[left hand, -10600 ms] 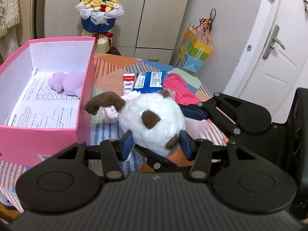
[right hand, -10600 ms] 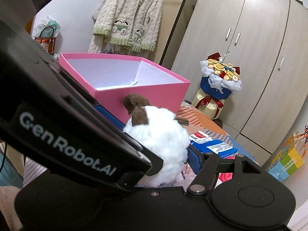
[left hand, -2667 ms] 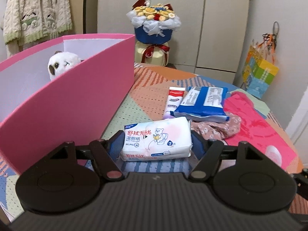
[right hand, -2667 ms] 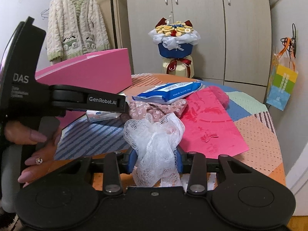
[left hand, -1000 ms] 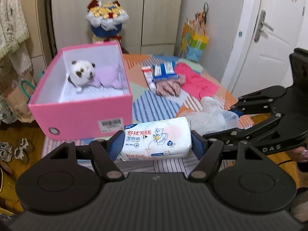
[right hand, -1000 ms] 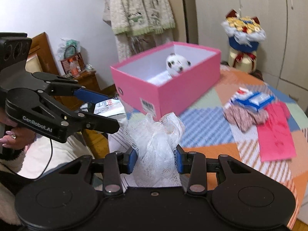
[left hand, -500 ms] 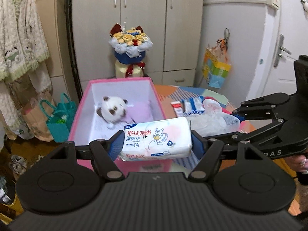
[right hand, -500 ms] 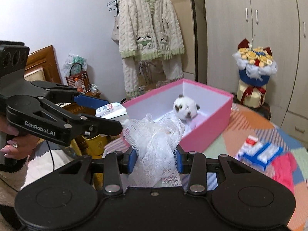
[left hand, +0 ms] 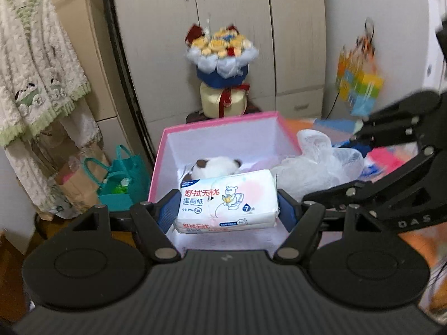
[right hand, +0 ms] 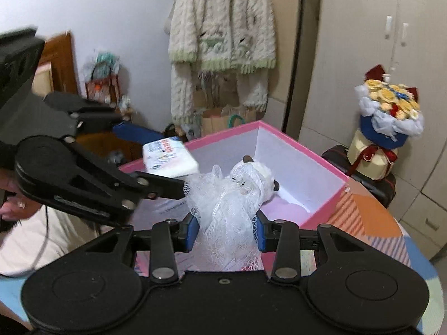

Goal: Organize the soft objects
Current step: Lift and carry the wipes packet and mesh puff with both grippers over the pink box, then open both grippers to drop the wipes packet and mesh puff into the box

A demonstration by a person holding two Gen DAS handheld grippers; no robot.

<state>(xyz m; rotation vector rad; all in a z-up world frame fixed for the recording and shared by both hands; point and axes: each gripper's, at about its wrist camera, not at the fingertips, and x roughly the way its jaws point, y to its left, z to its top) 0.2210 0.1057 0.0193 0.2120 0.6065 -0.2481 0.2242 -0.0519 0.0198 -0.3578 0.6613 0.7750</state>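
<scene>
My left gripper (left hand: 227,206) is shut on a white pack of wet wipes (left hand: 227,200), held over the near end of the open pink box (left hand: 223,117). My right gripper (right hand: 225,228) is shut on a bunch of white mesh fabric (right hand: 223,209), also above the box (right hand: 279,135). Inside the box lie a white and brown plush toy (left hand: 213,167) and a pale purple soft item (right hand: 282,205). In the right wrist view the left gripper (right hand: 167,155) and its wipes pack (right hand: 167,157) show at the left; in the left wrist view the mesh (left hand: 318,164) and the right gripper's arm show at the right.
A flower bouquet (left hand: 220,64) stands behind the box before the wardrobe. A knitted cardigan (right hand: 220,22) hangs at the left, with bags (left hand: 120,178) on the floor below. The patterned tablecloth (right hand: 363,223) with a pink cloth (left hand: 388,159) lies right of the box. A person's hand (right hand: 11,198) holds the left gripper.
Both grippers have moved in over the pink box with their loads; the box now sits right below them and looks larger. The grips have not changed.
</scene>
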